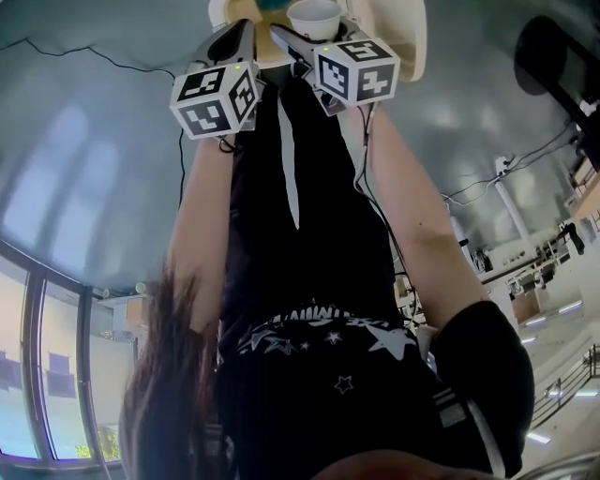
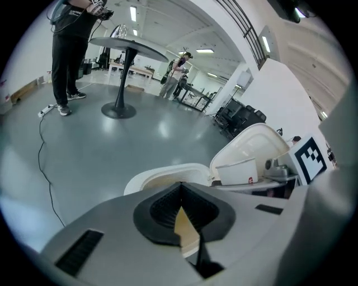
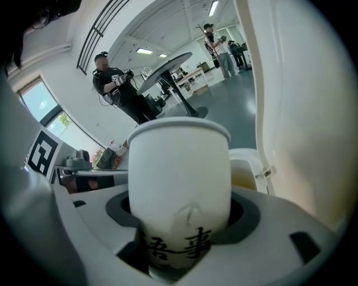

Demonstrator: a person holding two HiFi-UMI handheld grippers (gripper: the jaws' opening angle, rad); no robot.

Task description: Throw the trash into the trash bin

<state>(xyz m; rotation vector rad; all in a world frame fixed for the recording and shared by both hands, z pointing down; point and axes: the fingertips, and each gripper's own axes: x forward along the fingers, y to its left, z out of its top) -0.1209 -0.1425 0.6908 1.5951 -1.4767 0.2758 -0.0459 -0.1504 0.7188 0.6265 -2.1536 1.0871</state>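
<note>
My right gripper [image 3: 180, 226] pinches the upright paper cup [image 3: 179, 167]. My left gripper [image 2: 182, 215] is pressed together, empty. The trash bin [image 2: 162, 172] stands open just beyond. I advise centring the cup over the opening, clear of the raised lid [image 2: 251, 145], before spreading.

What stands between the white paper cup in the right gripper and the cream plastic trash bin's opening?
Nothing visible. The right gripper holds the white paper cup just short of the cream plastic trash bin, whose lid stands raised.

Arms outstretched; left gripper [image 1: 236, 36] seemingly closed, right gripper [image 1: 314, 36] clamping cup [image 1: 314, 14].
</note>
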